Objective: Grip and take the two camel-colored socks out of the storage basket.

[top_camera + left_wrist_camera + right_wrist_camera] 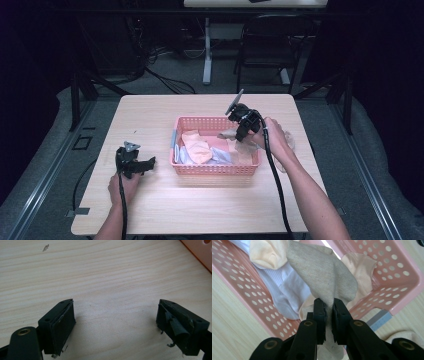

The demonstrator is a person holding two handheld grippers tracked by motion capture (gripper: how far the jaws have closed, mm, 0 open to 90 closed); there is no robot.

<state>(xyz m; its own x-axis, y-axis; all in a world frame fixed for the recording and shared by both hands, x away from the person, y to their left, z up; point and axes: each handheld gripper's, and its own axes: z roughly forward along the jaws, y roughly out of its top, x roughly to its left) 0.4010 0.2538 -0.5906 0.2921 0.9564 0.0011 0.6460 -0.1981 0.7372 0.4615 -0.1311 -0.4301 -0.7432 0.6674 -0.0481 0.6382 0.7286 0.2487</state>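
A pink perforated basket (216,169) stands mid-table, holding peach, white and pale blue socks. My right gripper (242,136) hovers over its right end, shut on a grey-beige sock (324,275) that hangs from the jaws above the basket (387,280). A peach sock (265,252) and a white sock (284,290) lie beneath it. My left gripper (145,165) rests on the table left of the basket, its jaws wide open over bare wood (112,290) with nothing between them.
Another pale sock (289,140) lies on the table just right of the basket, behind my right hand. A corner of the basket (200,252) lies at the upper right of the left gripper view. A chair and table legs stand beyond the far edge.
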